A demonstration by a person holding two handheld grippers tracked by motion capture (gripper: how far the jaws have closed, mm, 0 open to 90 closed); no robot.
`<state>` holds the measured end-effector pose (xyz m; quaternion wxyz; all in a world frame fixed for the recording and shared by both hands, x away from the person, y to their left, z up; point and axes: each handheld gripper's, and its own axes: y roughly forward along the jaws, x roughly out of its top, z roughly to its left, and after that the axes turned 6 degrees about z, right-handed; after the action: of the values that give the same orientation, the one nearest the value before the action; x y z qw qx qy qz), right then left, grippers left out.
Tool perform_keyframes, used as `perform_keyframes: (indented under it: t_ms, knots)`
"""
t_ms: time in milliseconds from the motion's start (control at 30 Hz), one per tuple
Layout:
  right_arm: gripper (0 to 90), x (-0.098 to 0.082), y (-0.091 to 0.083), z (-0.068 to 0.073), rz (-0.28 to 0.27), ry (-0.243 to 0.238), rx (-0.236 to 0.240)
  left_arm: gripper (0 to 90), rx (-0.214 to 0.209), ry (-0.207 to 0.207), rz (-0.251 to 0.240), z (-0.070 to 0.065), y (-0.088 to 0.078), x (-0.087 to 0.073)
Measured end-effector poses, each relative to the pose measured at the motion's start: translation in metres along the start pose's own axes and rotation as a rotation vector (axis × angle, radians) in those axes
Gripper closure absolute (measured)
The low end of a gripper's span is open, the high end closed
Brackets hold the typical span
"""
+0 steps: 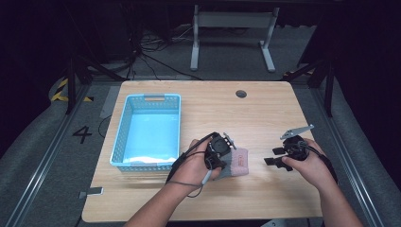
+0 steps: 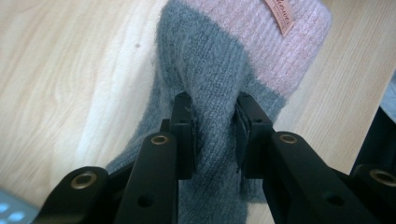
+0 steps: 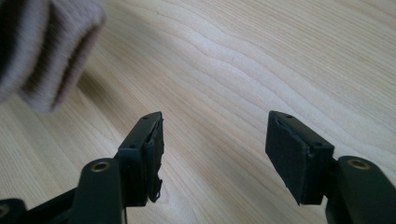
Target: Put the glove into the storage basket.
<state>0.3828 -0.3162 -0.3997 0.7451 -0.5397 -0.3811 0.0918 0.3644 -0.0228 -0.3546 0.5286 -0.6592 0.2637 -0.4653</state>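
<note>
A knitted grey and pink sock (image 1: 236, 162) lies on the wooden table (image 1: 265, 113) near its front middle. My left gripper (image 1: 222, 158) sits over the sock's grey part, and its jaws pinch a raised fold of grey knit (image 2: 215, 116). The pink cuff with a small label (image 2: 282, 16) lies beyond the jaws. My right gripper (image 1: 276, 161) hovers to the right of the sock, open, with bare wood between its pads (image 3: 294, 154). The sock's pink cuff (image 3: 46, 51) appears at the upper left of the right gripper view, apart from the jaws.
A light blue perforated basket (image 1: 149, 130) stands on the left part of the table, with something white at its near end. A round cable hole (image 1: 241, 93) is near the far edge. A second table's white legs (image 1: 231, 38) stand beyond.
</note>
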Motion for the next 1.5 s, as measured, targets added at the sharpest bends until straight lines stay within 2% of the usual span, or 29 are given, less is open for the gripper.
perform_keyframes:
  t_ms: [233,667,1100,1300,1500]
  knots:
    - [37.7,0.010,0.007,0.002,0.007,-0.024,0.010,72.5,0.006,-0.031,-0.032,0.010,-0.022,-0.012]
    - [38.8,0.019,0.014,0.001,0.011,-0.056,0.012,72.5,0.057,-0.109,-0.093,0.037,-0.063,-0.038]
    - [38.8,0.022,0.021,0.001,0.031,-0.060,0.003,72.5,0.088,-0.171,-0.129,0.063,-0.087,-0.067]
    - [39.0,0.022,0.020,0.000,0.013,-0.061,-0.006,72.5,0.104,-0.202,-0.143,0.078,-0.098,-0.084]
    - [37.8,0.018,0.023,0.000,0.022,-0.059,-0.010,72.5,0.125,-0.230,-0.131,0.097,-0.106,-0.099]
